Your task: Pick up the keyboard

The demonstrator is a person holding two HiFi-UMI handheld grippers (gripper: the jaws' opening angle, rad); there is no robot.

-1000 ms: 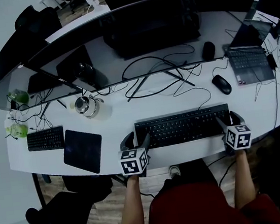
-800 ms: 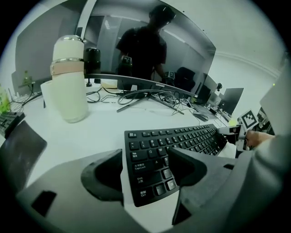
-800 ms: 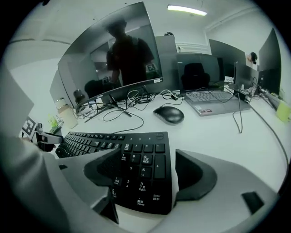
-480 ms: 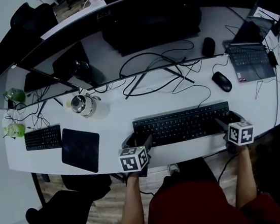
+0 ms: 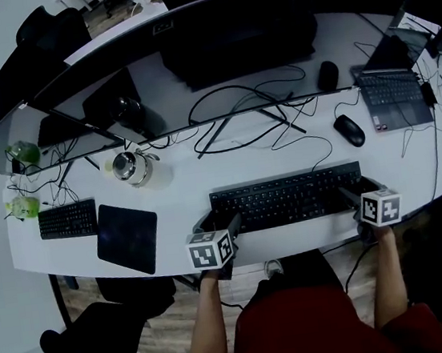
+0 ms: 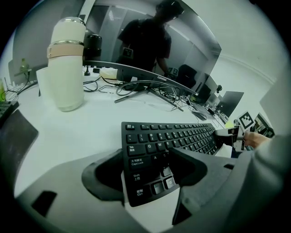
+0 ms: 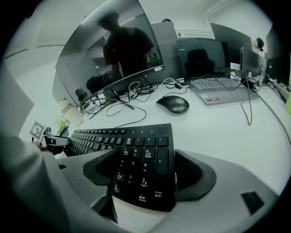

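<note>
The black full-size keyboard (image 5: 288, 197) lies flat on the white desk (image 5: 182, 186), close to the front edge. My left gripper (image 5: 217, 222) straddles its left end. In the left gripper view the Ctrl and Shift corner of the keyboard (image 6: 168, 139) sits between the jaws of the gripper (image 6: 146, 157). My right gripper (image 5: 360, 190) straddles the right end. There the number-pad end of the keyboard (image 7: 132, 145) lies between the spread jaws of the gripper (image 7: 145, 159). Both pairs of jaws have just been opening and stand wide, with no pad visibly pressing on the keyboard.
Behind the keyboard are a black mouse (image 5: 350, 131), loose cables (image 5: 254, 119) and a long curved monitor (image 5: 212, 44). A laptop (image 5: 392, 96) sits at the right. A white flask (image 5: 132, 167), a dark pad (image 5: 128, 236) and a small keyboard (image 5: 67, 219) sit at the left.
The jaws of both grippers stand a little wider round the keyboard's ends than a second ago. The keyboard stays in the same place on the desk.
</note>
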